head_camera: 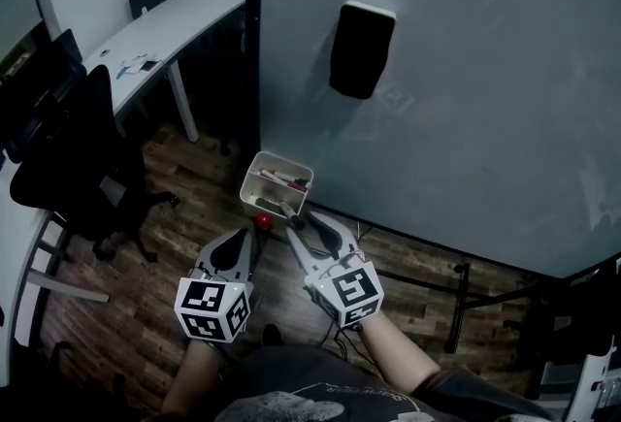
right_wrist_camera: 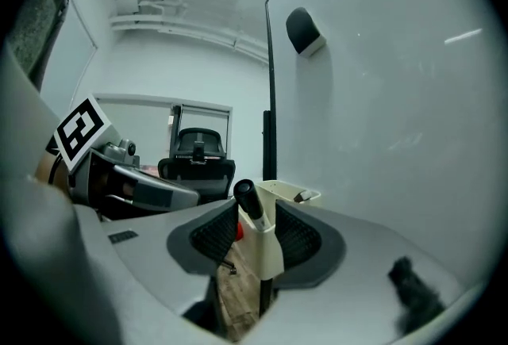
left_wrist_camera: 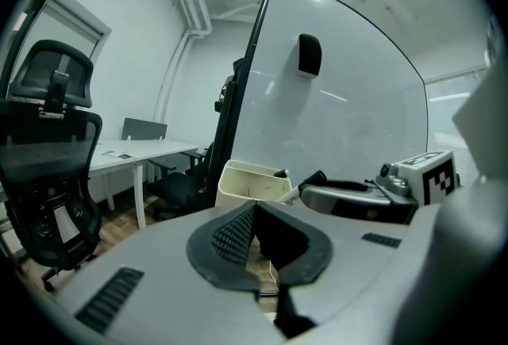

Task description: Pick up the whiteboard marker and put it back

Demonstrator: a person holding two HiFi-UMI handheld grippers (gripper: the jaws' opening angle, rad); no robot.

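Wood-plank floor (head_camera: pixel 126 245) runs under a smooth whiteboard (head_camera: pixel 466 119). Just ahead of the right gripper (head_camera: pixel 305 224) hangs a boxy cream plastic tray (head_camera: pixel 250 185). The marker (right_wrist_camera: pixel 248 207), a slim white barrel with a black cap, leans out of it between that gripper's wide-spread ribbed pads (right_wrist_camera: pixel 213 236), apparently untouched, so the put-back looks done. Next, back straight off, clear of the cap. The left gripper (left_wrist_camera: pixel 254 207) is pinched together, empty.

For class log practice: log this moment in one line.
left tool: shut | right tool: open around marker | marker: in tray
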